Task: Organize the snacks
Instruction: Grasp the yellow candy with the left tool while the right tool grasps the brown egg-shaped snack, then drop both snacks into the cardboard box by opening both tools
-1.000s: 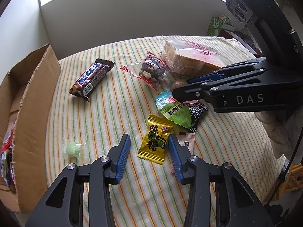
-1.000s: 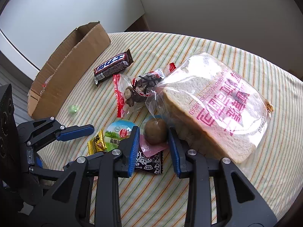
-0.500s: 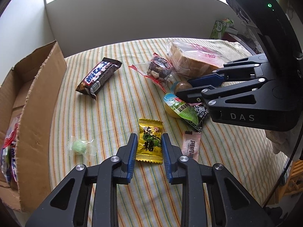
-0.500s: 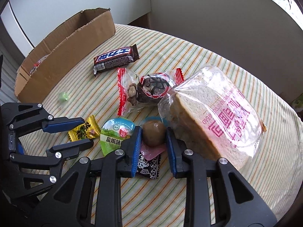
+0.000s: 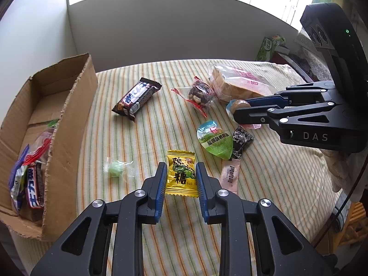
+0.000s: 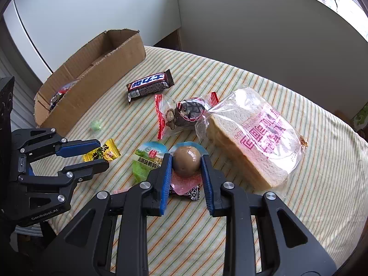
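My left gripper is shut on a yellow candy packet and holds it above the striped tablecloth; it also shows in the right wrist view. My right gripper is shut on a brown packaged egg, lifted off the table, also seen in the left wrist view. On the cloth lie a Snickers bar, a nut bag, a bread bag, a green egg pack, a black packet, a pink sachet and a small green candy.
An open cardboard box stands at the table's left edge with several snacks inside. A white wall runs behind the table. A green carton sits beyond the far right edge.
Both grippers closed, the left on the yellow candy and the right on the brown egg, and both rose up off the table with them.
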`<state>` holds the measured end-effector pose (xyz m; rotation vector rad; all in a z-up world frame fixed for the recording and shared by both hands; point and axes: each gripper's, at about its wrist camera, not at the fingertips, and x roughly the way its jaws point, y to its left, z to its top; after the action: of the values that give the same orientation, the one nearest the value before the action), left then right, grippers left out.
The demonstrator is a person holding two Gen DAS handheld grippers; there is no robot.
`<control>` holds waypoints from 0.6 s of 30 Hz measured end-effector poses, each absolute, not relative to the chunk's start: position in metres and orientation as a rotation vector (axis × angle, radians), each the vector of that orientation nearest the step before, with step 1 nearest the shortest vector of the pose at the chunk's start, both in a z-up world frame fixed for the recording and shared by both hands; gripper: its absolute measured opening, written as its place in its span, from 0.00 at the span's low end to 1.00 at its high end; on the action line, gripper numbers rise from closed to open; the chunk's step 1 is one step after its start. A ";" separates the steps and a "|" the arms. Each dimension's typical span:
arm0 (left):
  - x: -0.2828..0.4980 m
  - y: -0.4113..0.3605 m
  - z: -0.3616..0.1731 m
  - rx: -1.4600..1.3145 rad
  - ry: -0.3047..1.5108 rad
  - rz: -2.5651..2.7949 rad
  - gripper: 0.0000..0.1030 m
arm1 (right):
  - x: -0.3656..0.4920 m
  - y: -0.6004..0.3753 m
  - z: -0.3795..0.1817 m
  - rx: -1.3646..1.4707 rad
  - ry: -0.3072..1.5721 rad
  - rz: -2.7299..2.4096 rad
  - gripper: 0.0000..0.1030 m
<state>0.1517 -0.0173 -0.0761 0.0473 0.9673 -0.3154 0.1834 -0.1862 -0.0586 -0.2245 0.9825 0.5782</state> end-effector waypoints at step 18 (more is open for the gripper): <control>0.131 0.071 0.001 -0.013 0.800 -0.157 0.23 | 0.179 -0.107 0.022 -0.246 0.830 0.715 0.25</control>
<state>0.1315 0.0714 0.0005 -0.0134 0.8002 -0.1572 0.1792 -0.1071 0.0220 -0.2462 0.8303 0.7148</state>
